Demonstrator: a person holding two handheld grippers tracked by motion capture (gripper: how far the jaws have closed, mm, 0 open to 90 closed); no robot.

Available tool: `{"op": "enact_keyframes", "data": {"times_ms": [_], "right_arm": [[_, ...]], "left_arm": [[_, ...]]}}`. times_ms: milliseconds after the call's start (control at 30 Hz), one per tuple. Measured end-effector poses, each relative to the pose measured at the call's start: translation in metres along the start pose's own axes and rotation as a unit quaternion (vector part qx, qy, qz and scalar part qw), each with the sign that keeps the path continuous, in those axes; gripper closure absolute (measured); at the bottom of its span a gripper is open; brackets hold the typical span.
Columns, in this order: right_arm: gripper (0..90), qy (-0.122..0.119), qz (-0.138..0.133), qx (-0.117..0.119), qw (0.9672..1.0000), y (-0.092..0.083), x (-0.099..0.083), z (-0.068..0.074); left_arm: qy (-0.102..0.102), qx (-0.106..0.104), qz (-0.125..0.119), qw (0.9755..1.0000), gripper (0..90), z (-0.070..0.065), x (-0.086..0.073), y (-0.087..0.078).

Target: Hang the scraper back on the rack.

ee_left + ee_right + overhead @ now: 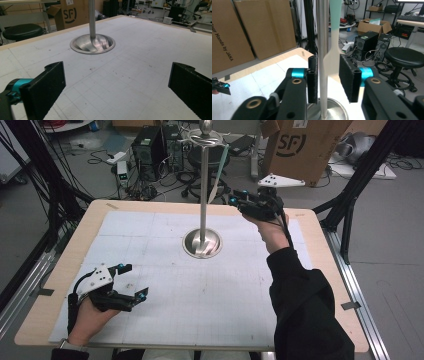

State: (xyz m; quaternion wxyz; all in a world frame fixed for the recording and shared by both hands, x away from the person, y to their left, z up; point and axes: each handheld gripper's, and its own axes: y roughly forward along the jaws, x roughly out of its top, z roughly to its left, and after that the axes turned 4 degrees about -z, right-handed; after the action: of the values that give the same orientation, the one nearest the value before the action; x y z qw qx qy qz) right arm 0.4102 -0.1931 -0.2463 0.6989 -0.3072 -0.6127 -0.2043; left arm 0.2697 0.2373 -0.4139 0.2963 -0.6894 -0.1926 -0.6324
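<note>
A metal stand with a tall pole [203, 185] and a round dished base [202, 243] stands mid-table on a white gridded mat [200, 290]. From its top hangs a utensil [220, 170] with a teal handle and a pale flat blade. My right gripper [234, 200] is raised beside the pole at the height of the blade's lower end. In the right gripper view its jaws stand open, with the blade [333, 58] and the pole [322, 37] seen between them. My left gripper [135, 280] rests low at the front left, open and holding nothing, facing the base [92, 44].
Behind the table stand a cardboard box [305, 145], a black stool [210, 162] and computer towers [150, 147] amid cables on the floor. Black frame legs [357, 180] flank the table. The mat is bare around the stand's base.
</note>
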Motion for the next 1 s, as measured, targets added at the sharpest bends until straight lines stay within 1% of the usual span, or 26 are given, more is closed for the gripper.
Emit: {"op": "enact_keyframes", "data": {"times_ms": [100,167,267,300,367,433,467,500,600,667,700,767,800,867,1000], "right_arm": [[56.2,0.012,0.002,0.005,0.9999,-0.002,-0.008,0.0],[49.4,0.02,0.01,0.011,0.9997,-0.003,-0.014,0.001],[42.3,0.018,0.015,0.018,0.9996,-0.006,-0.025,0.003],[39.3,0.015,0.017,0.02,0.9995,-0.008,-0.028,0.004],[35.9,0.014,0.013,0.022,0.9996,-0.013,-0.035,0.007],[26.0,0.031,0.014,0.041,0.9986,-0.018,-0.04,0.008],[22.8,0.047,0.008,0.055,0.9973,-0.022,-0.044,0.009],[18.7,0.048,0.007,0.058,0.9971,-0.025,-0.047,0.011],[9.8,0.026,0.018,0.051,0.9982,-0.034,-0.057,0.016],[7.5,0.009,0.021,0.042,0.9989,-0.04,-0.064,0.018],[0.9,0.008,0.018,0.038,0.9991,-0.043,-0.067,0.018],[0.4,0.008,0.016,0.033,0.9993,-0.049,-0.074,0.018],[0.3,0.004,0.014,0.032,0.9994,-0.053,-0.077,0.019],[0.3,-0.007,0.01,0.024,0.9996,-0.06,-0.084,0.02],[0.3,-0.015,0.019,0.013,0.9996,-0.071,-0.099,0.019]], "left_arm": [[0.0,0.002,-0.001,1.0,1.7,0.001,0.0,0.0],[-0.001,0.003,-0.001,1.0,1.7,0.001,0.0,0.0],[-0.001,0.002,-0.003,1.0,1.7,0.002,0.0,0.002],[-0.004,0.001,-0.004,1.0,1.7,0.002,0.0,0.003],[-0.008,0.0,-0.005,1.0,1.7,0.003,0.001,0.005],[-0.017,0.001,-0.01,0.9998,1.7,0.004,0.001,0.006],[-0.017,0.002,-0.014,0.9998,1.7,0.004,0.001,0.006],[-0.015,0.002,-0.015,0.9998,1.7,0.004,0.002,0.007],[-0.017,0.002,-0.016,0.9997,1.7,0.005,0.002,0.009],[-0.016,0.0,-0.015,0.9997,1.7,0.004,0.002,0.01],[-0.016,0.0,-0.017,0.9997,1.7,0.004,0.002,0.011],[-0.015,-0.001,-0.017,0.9997,1.7,0.004,0.002,0.013],[-0.016,-0.001,-0.017,0.9997,1.7,0.004,0.002,0.013],[-0.016,-0.002,-0.016,0.9997,1.7,0.004,0.002,0.015],[-0.018,-0.001,-0.016,0.9997,1.7,0.005,0.001,0.016]]}}
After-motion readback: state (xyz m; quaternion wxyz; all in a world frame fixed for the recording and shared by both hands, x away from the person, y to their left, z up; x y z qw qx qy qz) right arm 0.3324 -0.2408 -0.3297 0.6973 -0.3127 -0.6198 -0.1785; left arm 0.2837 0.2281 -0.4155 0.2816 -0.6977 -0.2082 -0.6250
